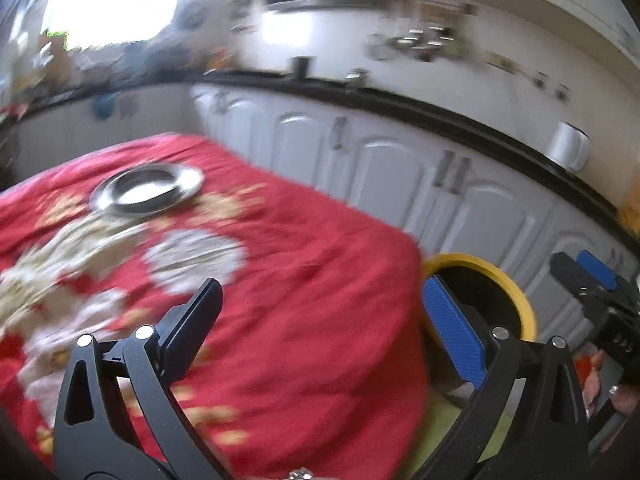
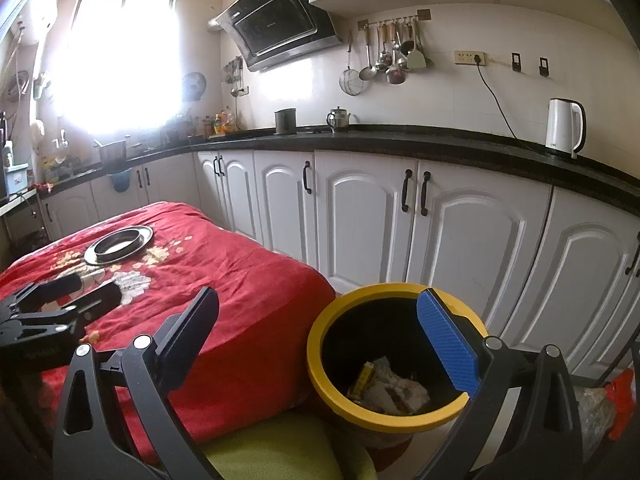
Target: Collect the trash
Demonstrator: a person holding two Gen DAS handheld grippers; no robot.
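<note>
Table (image 2: 240, 280) under red cloth: no loose trash visible on it, only steel plate (image 2: 119, 244). Task looks near done, judging by that.
Yellow-rimmed bin (image 2: 320, 364) on floor just beside table corner; crumpled wrappers (image 2: 394, 386) already inside.
Right claw (image 2: 320, 348) released, empty, hovering above bin mouth.
Left claw (image 1: 320, 332) released, empty, over table edge; bin to its right, view blurred.

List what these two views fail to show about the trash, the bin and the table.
- Trash bin: right wrist view, the blue fingertip pad covers part of its opening; the scraps inside are too small to identify.
- Red tablecloth: left wrist view, motion blur smears it, so small litter cannot be ruled out.
- Steel plate: right wrist view, its contents are hidden by its rim and angle.
</note>
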